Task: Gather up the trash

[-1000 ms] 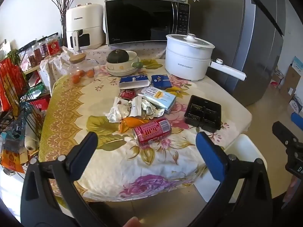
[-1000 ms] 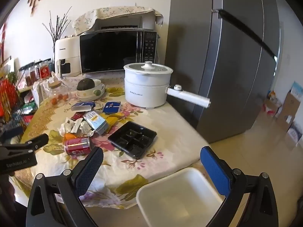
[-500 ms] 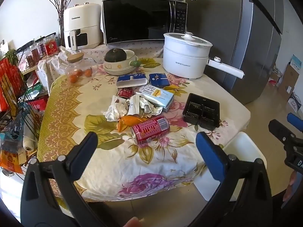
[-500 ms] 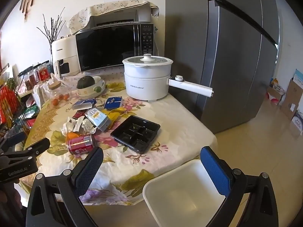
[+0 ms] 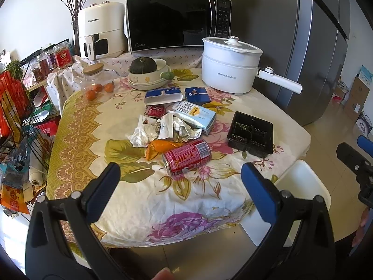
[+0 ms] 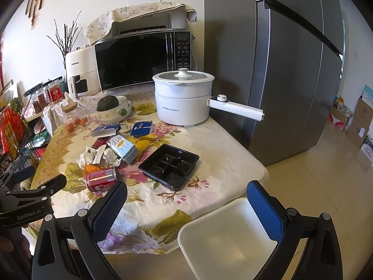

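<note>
Red can [image 5: 187,156] is seen lying on the worktop [image 5: 144,200], long axis crosswise, probably nearer the wide, empty left claw [image 5: 180,177] than the equally wide right claw [image 6: 186,200].

on your desk [image 5: 130,200]: can [image 5: 187,156] nearest, wrappers [image 5: 163,129] behind it, tray [image 5: 251,133] to the right, pot [image 5: 229,66] at back; bin [image 6: 223,240] on the floor beside the desk.

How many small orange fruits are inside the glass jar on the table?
3 visible in the glass jar at the table's far left corner: one low on the left, one in the middle, one on the right. More may be hidden behind them.
</note>
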`<state>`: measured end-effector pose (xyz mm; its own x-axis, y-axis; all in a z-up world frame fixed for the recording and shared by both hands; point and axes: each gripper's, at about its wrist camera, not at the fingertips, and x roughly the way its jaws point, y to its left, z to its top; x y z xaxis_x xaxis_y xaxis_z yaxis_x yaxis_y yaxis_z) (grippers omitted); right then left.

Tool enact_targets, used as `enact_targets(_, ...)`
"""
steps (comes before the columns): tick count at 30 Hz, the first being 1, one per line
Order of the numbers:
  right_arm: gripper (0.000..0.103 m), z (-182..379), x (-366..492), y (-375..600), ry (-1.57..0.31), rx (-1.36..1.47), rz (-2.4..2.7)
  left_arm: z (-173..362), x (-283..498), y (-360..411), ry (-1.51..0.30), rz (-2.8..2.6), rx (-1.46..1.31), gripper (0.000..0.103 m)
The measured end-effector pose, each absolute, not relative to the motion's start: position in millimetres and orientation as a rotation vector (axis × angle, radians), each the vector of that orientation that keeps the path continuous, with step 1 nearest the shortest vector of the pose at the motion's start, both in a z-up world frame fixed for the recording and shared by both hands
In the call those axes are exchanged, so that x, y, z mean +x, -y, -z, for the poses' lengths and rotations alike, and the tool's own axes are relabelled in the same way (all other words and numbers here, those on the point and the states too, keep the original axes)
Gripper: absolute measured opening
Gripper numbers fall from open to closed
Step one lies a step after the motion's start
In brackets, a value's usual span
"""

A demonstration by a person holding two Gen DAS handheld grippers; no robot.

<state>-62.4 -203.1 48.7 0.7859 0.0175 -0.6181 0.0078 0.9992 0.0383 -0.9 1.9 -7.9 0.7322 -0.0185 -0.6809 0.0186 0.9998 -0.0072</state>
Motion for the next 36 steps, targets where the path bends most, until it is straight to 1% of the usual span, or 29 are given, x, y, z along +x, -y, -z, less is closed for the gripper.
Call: enact_targets(36, 0.103, -47.0, -63.2, 203.2, -0.668, 0.038, -0.005, 7.3, 0.9, -0.4, -0.744, 0.01, 0.007, 0.103)
